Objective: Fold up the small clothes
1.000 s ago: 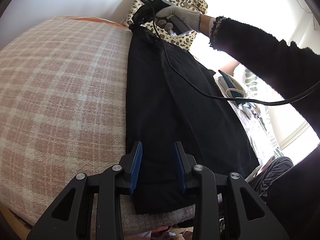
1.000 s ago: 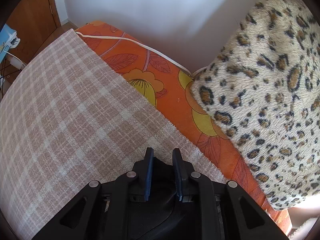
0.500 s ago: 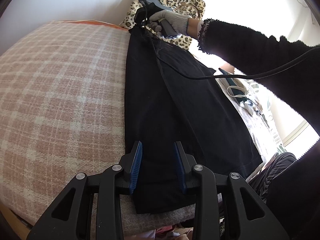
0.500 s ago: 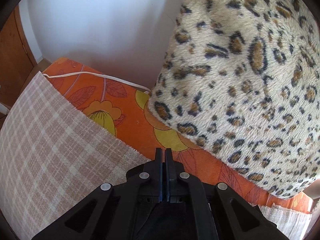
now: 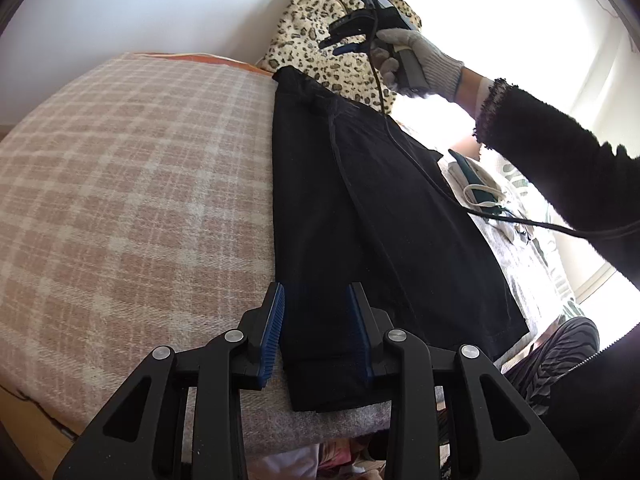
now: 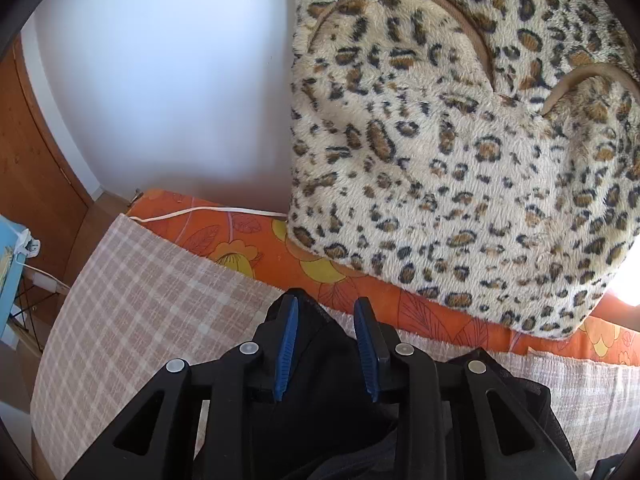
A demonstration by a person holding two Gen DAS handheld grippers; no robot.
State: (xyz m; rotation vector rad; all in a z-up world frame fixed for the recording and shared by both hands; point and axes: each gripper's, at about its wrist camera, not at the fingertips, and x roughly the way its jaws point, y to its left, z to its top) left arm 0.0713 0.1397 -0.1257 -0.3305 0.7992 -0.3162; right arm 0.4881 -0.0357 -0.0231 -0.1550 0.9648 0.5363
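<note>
Your black garment (image 5: 360,208) lies lengthwise on the checked blanket (image 5: 132,184), already folded into a long narrow strip. Your right gripper (image 5: 344,40) has just been opening and hangs released above the far end with nothing between its pads. Your left gripper (image 5: 316,332) stands parted over the near end, not pinching it. The crosswise folds remain
</note>
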